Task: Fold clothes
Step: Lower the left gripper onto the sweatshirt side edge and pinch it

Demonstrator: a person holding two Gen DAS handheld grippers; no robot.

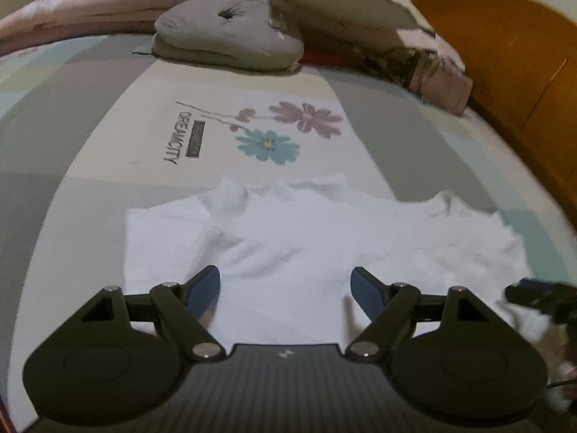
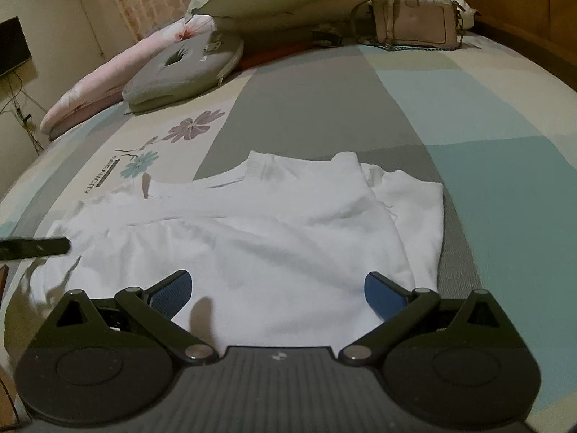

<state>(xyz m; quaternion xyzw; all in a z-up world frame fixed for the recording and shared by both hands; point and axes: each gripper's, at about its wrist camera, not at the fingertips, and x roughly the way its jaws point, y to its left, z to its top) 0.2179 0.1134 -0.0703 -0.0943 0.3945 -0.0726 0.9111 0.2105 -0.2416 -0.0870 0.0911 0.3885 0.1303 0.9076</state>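
Note:
A white knitted top [image 1: 295, 245] lies spread flat on the bed, collar away from me and a short sleeve out to each side. My left gripper [image 1: 285, 288] hovers open over its lower left part, blue pads wide apart with only cloth beneath them. In the right wrist view the same white top [image 2: 252, 231] shows its ribbed collar [image 2: 258, 169] and a folded-in right sleeve [image 2: 414, 209]. My right gripper [image 2: 277, 292] stands open over the hem near the right side. Part of the other gripper [image 2: 36, 247] shows as a dark bar at the left edge.
The patchwork bedsheet [image 1: 396, 126] carries a flower print [image 1: 285, 130]. At the head lie a grey cushion [image 1: 227, 36], a large pale pillow [image 1: 342, 11], a pink quilt [image 1: 90, 11] and a beige handbag [image 2: 414, 21]. A wooden headboard [image 1: 505, 54] bounds the right side.

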